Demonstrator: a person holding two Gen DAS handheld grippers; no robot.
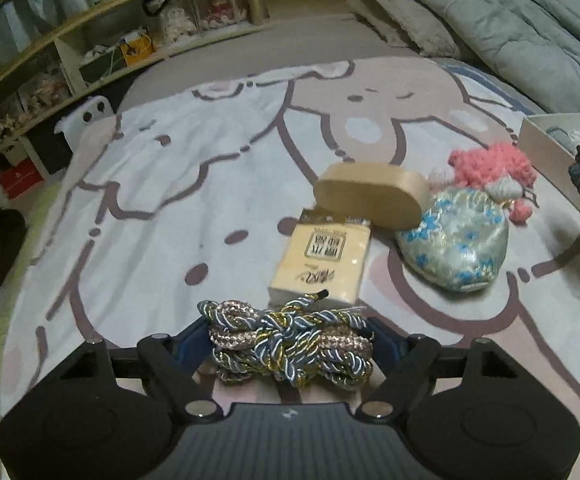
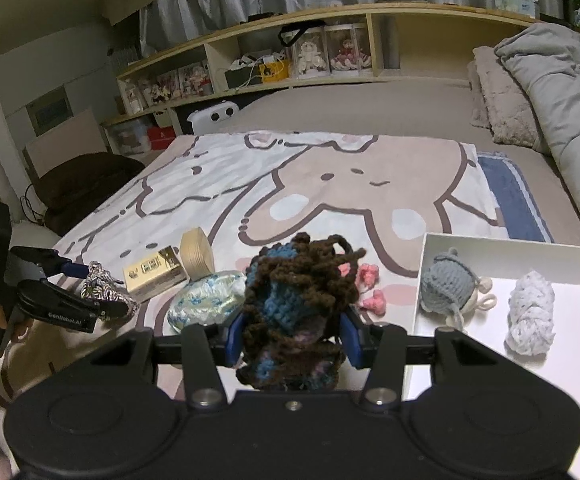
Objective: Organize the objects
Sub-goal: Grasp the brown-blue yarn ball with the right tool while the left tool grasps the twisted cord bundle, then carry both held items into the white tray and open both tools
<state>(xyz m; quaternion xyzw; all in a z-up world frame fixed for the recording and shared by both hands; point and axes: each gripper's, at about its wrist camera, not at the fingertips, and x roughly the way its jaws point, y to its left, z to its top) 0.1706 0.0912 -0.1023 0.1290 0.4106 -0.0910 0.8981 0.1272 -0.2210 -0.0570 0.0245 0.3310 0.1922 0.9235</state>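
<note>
Left wrist view: left gripper (image 1: 290, 344) around cord bundle (image 1: 288, 346) on blanket (image 1: 150, 208), pads at both sides of bundle, grasping it. Beyond: tissue pack (image 1: 321, 264), wooden box (image 1: 371, 194), silk pouch (image 1: 455, 244).

Right wrist view: right gripper (image 2: 291, 338) clenched on brown-blue crochet piece (image 2: 293, 300), held above blanket, just left of white tray (image 2: 569, 360). In tray: grey yarn ball (image 2: 445, 284), white skein (image 2: 529, 312).
</note>
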